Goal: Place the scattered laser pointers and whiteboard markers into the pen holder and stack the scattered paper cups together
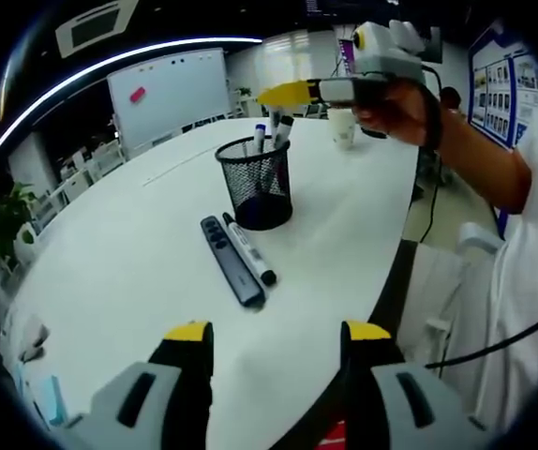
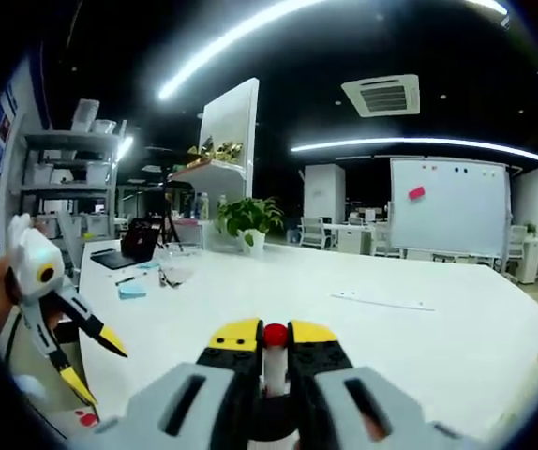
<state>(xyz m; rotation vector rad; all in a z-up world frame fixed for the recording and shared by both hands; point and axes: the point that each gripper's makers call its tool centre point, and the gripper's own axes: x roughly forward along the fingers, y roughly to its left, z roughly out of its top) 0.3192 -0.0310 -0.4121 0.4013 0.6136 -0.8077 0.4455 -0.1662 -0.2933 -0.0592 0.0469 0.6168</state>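
Mesh pen holder (image 1: pixel 255 183) at frame centre holds markers (image 1: pixel 271 132); right gripper (image 2: pixel 267 339) clamps a red-capped marker (image 2: pixel 274 349); left gripper (image 1: pixel 276 335) jaws wide, nothing between.

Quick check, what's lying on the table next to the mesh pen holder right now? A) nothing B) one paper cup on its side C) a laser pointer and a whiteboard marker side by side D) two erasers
C: in the left gripper view a dark laser pointer and a white whiteboard marker lie side by side on the table, just in front of the mesh pen holder.
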